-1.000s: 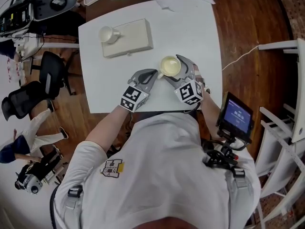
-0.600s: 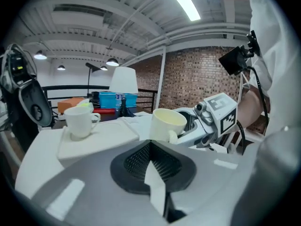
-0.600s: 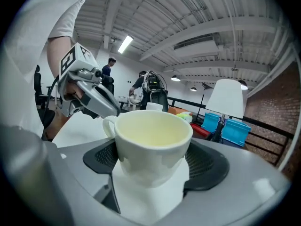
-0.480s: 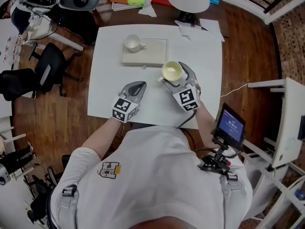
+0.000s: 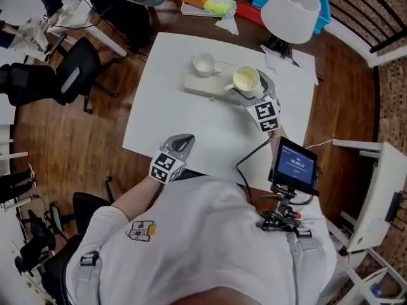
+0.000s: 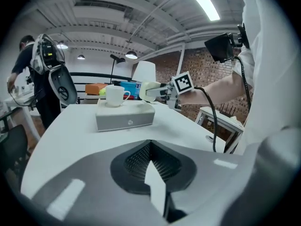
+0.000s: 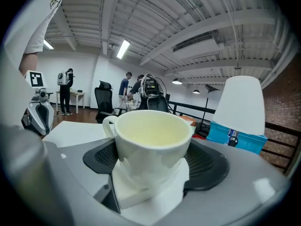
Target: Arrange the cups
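Observation:
My right gripper (image 5: 249,89) is shut on a pale yellow cup (image 5: 245,79) and holds it upright above the right end of the beige box (image 5: 203,84); the same yellow cup (image 7: 150,140) fills the right gripper view, handle to the left. A white cup (image 5: 204,65) stands on the box's left end, and it shows as the white cup (image 6: 115,96) on the beige box (image 6: 124,117) in the left gripper view. My left gripper (image 5: 183,143) is shut and empty near the front edge of the white table (image 5: 165,107), its jaws pressed together at the left gripper (image 6: 151,150).
A white lamp (image 5: 291,8) stands at the table's far right corner beside a blue bin (image 5: 318,5). Loose papers (image 5: 299,59) lie near it. Office chairs (image 5: 70,75) stand left of the table. A phone on a mount (image 5: 292,164) hangs at my right side.
The right gripper carried the yellow cup away from me and up to the box. The left gripper drew back toward the table's front edge.

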The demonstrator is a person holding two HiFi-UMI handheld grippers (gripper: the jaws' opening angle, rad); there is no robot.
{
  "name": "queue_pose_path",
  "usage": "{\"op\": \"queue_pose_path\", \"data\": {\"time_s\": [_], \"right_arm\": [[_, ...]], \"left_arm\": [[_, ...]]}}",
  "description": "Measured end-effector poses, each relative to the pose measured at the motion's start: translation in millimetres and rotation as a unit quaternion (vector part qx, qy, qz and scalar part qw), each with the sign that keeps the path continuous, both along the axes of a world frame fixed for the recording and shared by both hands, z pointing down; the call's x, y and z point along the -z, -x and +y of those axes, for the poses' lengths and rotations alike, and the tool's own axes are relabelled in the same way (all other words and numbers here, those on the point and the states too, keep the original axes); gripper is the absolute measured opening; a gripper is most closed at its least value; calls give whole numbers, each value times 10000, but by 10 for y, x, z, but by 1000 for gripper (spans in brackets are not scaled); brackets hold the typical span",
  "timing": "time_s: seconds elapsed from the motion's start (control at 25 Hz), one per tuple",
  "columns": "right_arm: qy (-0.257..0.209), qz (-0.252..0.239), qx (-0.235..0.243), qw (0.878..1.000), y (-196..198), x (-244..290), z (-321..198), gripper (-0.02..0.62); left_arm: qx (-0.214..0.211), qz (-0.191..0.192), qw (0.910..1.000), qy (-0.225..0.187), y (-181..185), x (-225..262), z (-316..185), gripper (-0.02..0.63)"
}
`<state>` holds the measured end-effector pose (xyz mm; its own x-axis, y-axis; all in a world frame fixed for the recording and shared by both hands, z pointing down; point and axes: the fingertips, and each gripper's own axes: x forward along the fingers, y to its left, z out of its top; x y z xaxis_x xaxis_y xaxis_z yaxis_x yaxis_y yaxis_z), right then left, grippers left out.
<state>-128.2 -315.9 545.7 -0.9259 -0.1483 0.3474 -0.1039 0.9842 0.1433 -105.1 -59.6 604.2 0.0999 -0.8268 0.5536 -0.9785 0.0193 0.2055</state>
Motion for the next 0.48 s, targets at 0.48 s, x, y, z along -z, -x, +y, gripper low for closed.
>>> {"op": "queue_pose_path", "data": {"time_s": [0.48], "right_arm": [[202,279,923,9951,591,-373,-194,437]], "left_arm": [[700,131,9970,292,130,-250,120,6]]}}
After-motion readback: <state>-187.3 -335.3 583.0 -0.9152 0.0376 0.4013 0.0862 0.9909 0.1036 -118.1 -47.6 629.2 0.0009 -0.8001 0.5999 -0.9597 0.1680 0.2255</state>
